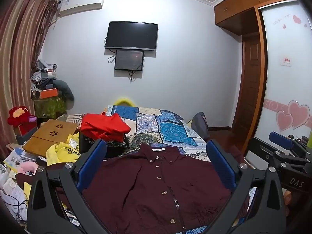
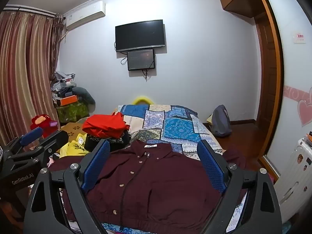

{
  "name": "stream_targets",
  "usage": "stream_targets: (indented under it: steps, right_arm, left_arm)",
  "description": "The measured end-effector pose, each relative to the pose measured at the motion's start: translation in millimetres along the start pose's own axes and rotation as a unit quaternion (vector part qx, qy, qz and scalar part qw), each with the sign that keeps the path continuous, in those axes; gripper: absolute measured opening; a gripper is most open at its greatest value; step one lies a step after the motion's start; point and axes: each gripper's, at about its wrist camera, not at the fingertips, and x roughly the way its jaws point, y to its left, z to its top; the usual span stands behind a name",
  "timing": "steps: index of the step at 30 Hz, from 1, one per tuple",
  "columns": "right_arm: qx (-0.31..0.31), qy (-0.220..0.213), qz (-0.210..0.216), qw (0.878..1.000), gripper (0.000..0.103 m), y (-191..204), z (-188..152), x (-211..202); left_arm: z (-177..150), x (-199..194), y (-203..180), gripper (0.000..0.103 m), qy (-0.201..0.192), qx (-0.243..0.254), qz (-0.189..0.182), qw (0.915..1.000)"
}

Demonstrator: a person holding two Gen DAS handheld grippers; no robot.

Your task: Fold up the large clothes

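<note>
A large maroon button-front jacket [image 1: 156, 187] lies spread flat, front up, collar toward the far wall, on the patchwork bed [image 1: 175, 130]. It also shows in the right wrist view [image 2: 156, 185]. My left gripper [image 1: 156, 148] is open and empty, held above the jacket's near part. My right gripper [image 2: 154, 146] is open and empty too, above the same jacket. The right gripper shows at the right edge of the left wrist view [image 1: 280, 144]; the left gripper shows at the left edge of the right wrist view [image 2: 39, 134].
A folded red garment [image 1: 104, 126] sits on a dark pile at the bed's left. Yellow clothes [image 1: 62, 152], a wooden lap desk [image 1: 50, 134] and papers clutter the left side. A grey backpack [image 2: 220, 120] stands on the floor at right. A wardrobe [image 2: 292, 78] lines the right wall.
</note>
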Motion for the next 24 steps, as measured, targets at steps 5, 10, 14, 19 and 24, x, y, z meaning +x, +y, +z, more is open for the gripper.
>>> stream_targets:
  steps: [5,10,14,19,24]
  right_arm:
    - [0.000,0.002,0.000,1.000,0.089,0.7,0.4,0.8]
    - [-0.002,0.003,-0.001,1.000,0.089,2.4,1.7,3.7]
    - [-0.001,0.004,-0.003,1.000,0.089,11.3,0.4,3.2]
    - [-0.001,0.005,0.002,1.000,0.089,6.8,-1.9,5.2]
    - [-0.002,0.005,0.000,1.000,0.089,5.8,-1.2,5.9]
  left_arm:
    - [1.2,3.3,-2.6,0.103,0.001,0.004,0.003,1.0000]
    - [-1.0,3.1,-4.0,0.103,-0.008,0.001,0.005,1.0000]
    - [0.0,-1.8,3.3,0.103,-0.007,-0.002,0.005,1.0000]
    - [-0.3,0.4,5.3,0.103,-0.007,-0.005,0.006,0.9999]
    - [-2.0,0.8,6.5,0.103,-0.008,-0.005,0.007,0.9999]
